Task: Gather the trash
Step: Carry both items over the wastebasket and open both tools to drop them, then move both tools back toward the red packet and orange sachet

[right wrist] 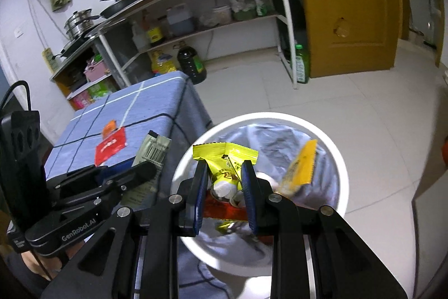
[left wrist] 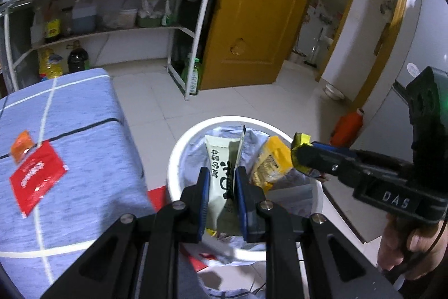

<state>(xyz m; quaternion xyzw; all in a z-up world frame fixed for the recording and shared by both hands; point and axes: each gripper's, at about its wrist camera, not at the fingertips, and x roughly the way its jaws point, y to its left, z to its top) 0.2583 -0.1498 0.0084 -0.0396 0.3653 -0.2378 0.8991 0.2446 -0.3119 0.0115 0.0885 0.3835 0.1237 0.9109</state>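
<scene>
- The left gripper [left wrist: 221,188], black with blue pads, is clamped on a pale cream snack wrapper with black lettering [left wrist: 221,159]; the wrapper stands upright between the pads, above the mouth of the bin.
- The right gripper [right wrist: 222,181] is clamped on a bright yellow crinkled snack packet [right wrist: 224,156], whose top fans out above the pads, also over the bin mouth. In the left wrist view this gripper comes in from 3 o'clock with the yellow packet at its tip.
- Directly below both tools sits a round white plastic bin lined with a grey-blue bag [left wrist: 179,156]. Inside it lies an orange-yellow foil packet [left wrist: 270,159], at 2 o'clock of the left pads, along with other scraps too blurred to name.
- Judged from this, part of the trash is already collected, and two pieces are held over the bin, not yet let go.
- Left to do: at 9 o'clock of the left gripper, on the blue cloth with white grid lines [left wrist: 70,108], a flat red sachet [left wrist: 37,175] and a small orange wrapper [left wrist: 22,145] just beside it, apparently touching, remain to be picked up.
</scene>
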